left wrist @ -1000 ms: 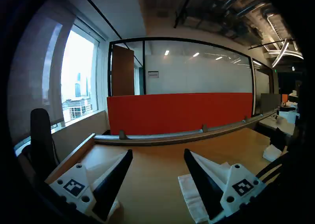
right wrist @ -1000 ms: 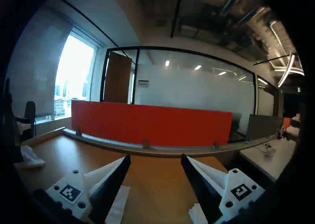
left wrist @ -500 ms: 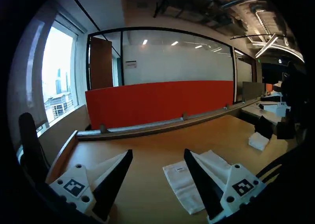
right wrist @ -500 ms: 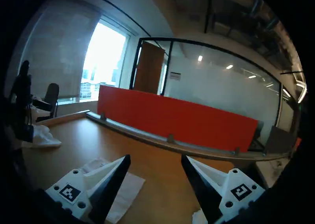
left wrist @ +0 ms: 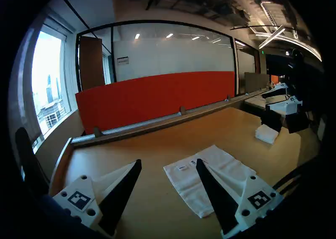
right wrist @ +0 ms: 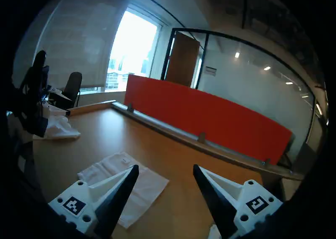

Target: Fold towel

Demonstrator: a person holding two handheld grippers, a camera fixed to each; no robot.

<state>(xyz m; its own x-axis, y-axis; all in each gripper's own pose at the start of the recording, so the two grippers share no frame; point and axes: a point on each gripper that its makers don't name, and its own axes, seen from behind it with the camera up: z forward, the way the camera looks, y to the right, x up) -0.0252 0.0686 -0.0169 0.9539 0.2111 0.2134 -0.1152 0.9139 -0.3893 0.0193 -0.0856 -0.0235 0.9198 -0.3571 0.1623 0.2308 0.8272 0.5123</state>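
Fold towel, not yet begun, judging by the cloth lying open.

Left gripper [left wrist: 168, 161]: fingers spread wide, grasping nothing. Right gripper [right wrist: 165, 166]: likewise released and empty.

Towel [left wrist: 185, 184], white, spread flat in a single layer on the wooden surface [left wrist: 168, 140], well short of the red partition [left wrist: 155, 96] and on the near side of it. In the left gripper view, off to the right of the fingers' midline, partly hidden behind the right-hand finger. In the right gripper view, towel [right wrist: 113, 169] off to the left, its near corner tucked behind the left-hand finger. So, by that reading, lying between the two grippers, about equally near to each and below both.

Long axis seemingly running from the partition side back toward the fingers, at a slant; hard to be sure with such foreshortening. Small tags near the edge facing the partition.

Likely next call: dropping both pairs of fingers toward one short edge, one per corner.

Nothing lying between fingers and towel. Farther along the partition, well apart from the towel: a small folded white cloth [left wrist: 266, 134] with dark gear just beside it, too dim to name. At the partition's window end: a crumpled white cloth [right wrist: 59, 129] and an office chair [right wrist: 73, 85], both well clear of the towel.
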